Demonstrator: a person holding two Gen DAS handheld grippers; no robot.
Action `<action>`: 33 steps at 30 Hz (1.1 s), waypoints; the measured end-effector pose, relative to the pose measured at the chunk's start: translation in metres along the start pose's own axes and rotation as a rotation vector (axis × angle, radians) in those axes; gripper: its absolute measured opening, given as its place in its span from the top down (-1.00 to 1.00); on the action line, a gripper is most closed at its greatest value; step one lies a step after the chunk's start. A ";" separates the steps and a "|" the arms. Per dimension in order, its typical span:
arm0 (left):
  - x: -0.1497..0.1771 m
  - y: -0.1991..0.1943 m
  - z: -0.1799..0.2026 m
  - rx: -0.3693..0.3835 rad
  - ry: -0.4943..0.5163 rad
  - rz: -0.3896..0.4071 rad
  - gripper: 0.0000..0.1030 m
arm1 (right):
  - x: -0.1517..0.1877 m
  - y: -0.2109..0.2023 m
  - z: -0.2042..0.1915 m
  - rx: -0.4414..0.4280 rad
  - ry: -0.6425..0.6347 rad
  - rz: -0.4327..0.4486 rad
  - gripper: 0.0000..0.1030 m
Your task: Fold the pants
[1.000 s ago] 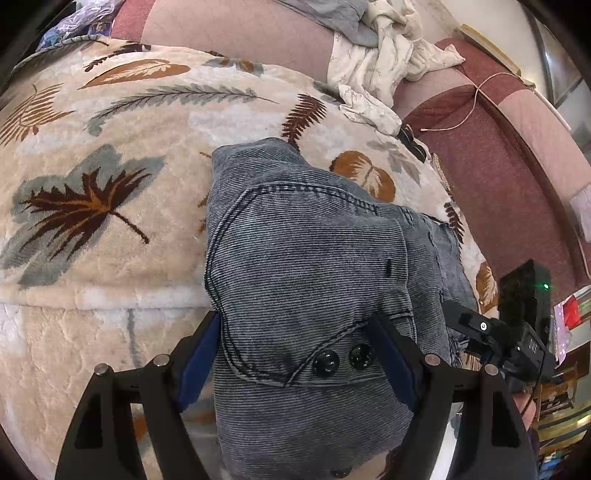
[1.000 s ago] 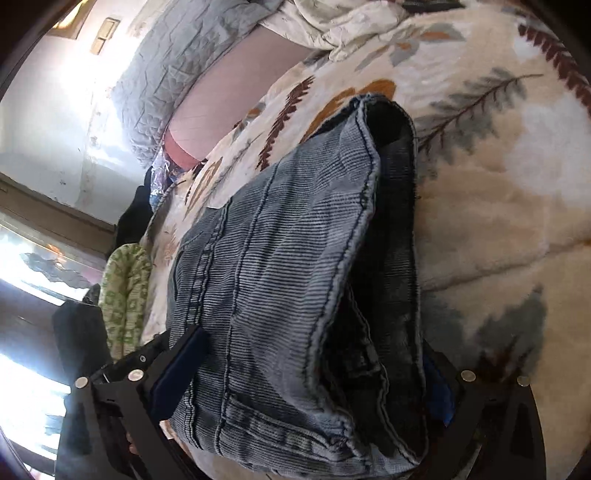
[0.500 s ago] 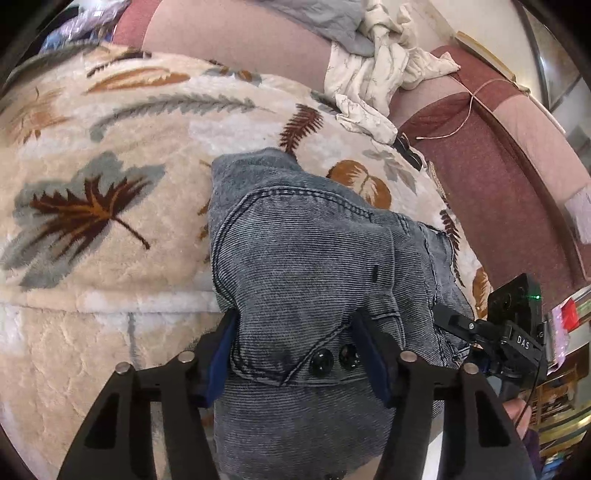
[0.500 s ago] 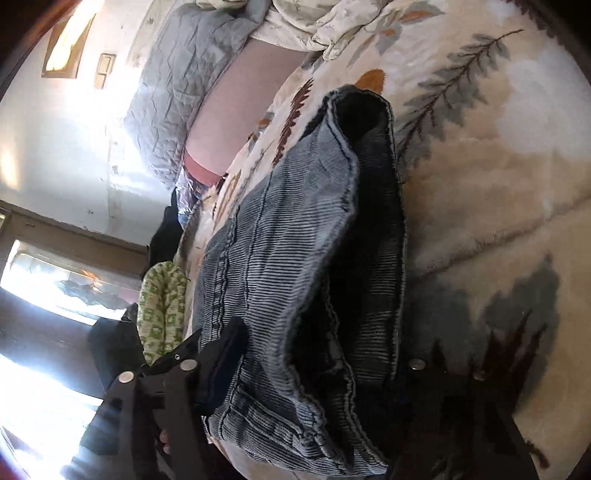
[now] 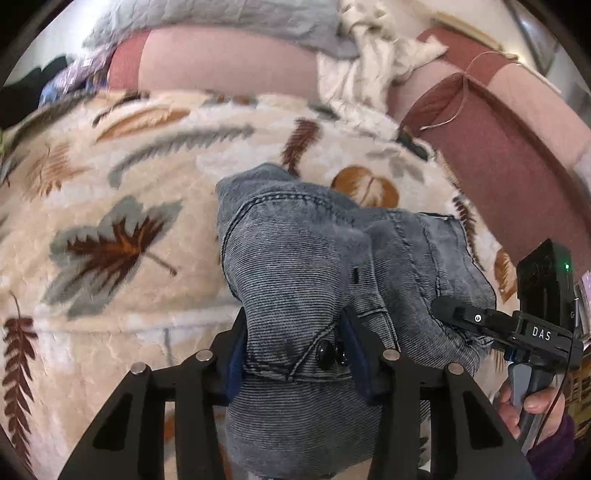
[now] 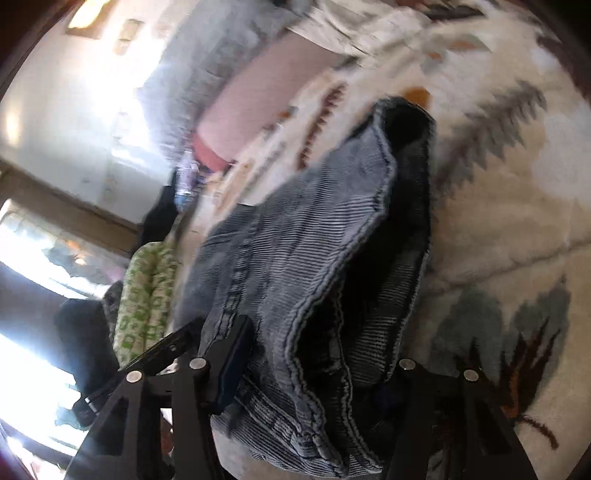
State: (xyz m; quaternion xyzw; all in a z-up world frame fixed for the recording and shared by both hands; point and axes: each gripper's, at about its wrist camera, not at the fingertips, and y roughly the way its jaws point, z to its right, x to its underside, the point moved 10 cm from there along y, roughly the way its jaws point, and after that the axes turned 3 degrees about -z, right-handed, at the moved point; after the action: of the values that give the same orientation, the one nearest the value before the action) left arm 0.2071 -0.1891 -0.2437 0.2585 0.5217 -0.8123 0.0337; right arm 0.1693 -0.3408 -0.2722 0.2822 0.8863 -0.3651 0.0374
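Folded grey-blue denim pants (image 5: 306,266) lie in a thick bundle on a cream blanket with a leaf print (image 5: 110,206). My left gripper (image 5: 295,354) is shut on the near end of the bundle, at a flap with two dark buttons (image 5: 330,354). My right gripper (image 6: 314,369) is shut on the other side of the pants (image 6: 303,258), its jaws round the stacked layers, and the bundle is raised. The right gripper also shows in the left wrist view (image 5: 458,314), at the pants' right edge.
A pink and maroon sofa back (image 5: 498,155) runs behind the blanket, with crumpled white cloth (image 5: 369,70) and a grey quilt (image 5: 229,18) on it. A green-patterned roll (image 6: 147,295) lies off the bed's edge in the right wrist view.
Both grippers have narrowed onto the pants bundle. The bundle has bunched up and lifted off the blanket, and both views have tilted up.
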 end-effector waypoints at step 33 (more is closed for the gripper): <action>-0.007 -0.030 0.000 -0.045 0.062 0.112 0.33 | 0.002 0.000 -0.040 0.071 -0.165 0.084 -0.09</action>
State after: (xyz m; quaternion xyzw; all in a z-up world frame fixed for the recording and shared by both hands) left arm 0.2037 -0.1770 -0.2159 0.3116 0.5253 -0.7888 0.0689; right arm 0.1736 -0.3134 -0.2435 0.2890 0.8542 -0.4164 0.1157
